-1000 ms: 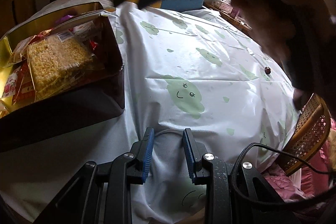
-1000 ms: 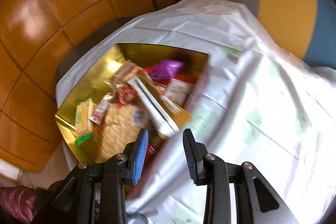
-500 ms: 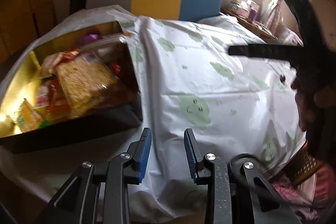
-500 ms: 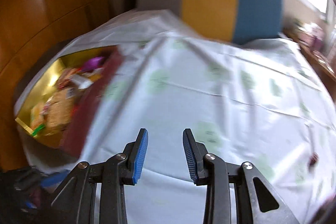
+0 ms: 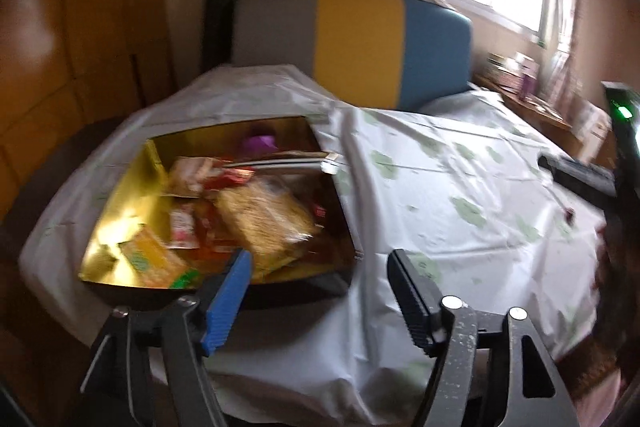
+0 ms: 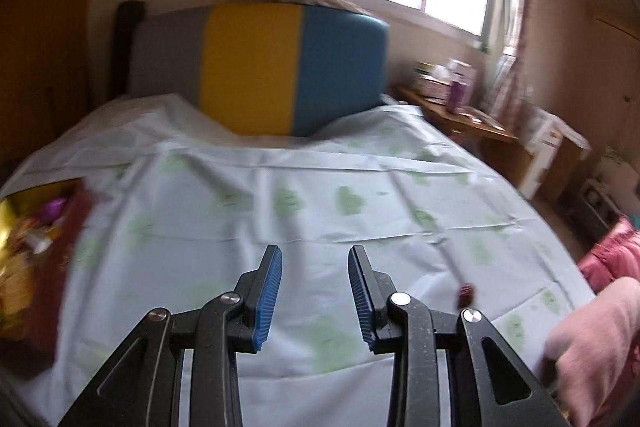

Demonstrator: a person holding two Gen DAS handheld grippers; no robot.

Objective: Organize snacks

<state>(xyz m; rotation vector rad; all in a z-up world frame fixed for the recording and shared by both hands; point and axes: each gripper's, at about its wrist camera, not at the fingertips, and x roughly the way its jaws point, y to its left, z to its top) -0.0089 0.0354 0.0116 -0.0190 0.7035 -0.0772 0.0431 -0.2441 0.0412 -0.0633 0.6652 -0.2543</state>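
Since the earlier frames both views have swung up from the cloth toward the headboard and window. From the left wrist, the left gripper [image 5: 320, 273] has its jaws opening, already wide, with nothing between them. Just beyond its left finger sits the gold-lined box [image 5: 120, 203] on the white cloth [image 5: 460, 219], crowded with snacks [image 5: 264, 223]; a small dark piece [image 5: 568, 214] lies far right on the cloth. From the right wrist, the right gripper [image 6: 315, 273] stands slightly parted and empty over bare cloth. The box shows at the far left edge, blurred, and the dark piece lies just right of the fingers.
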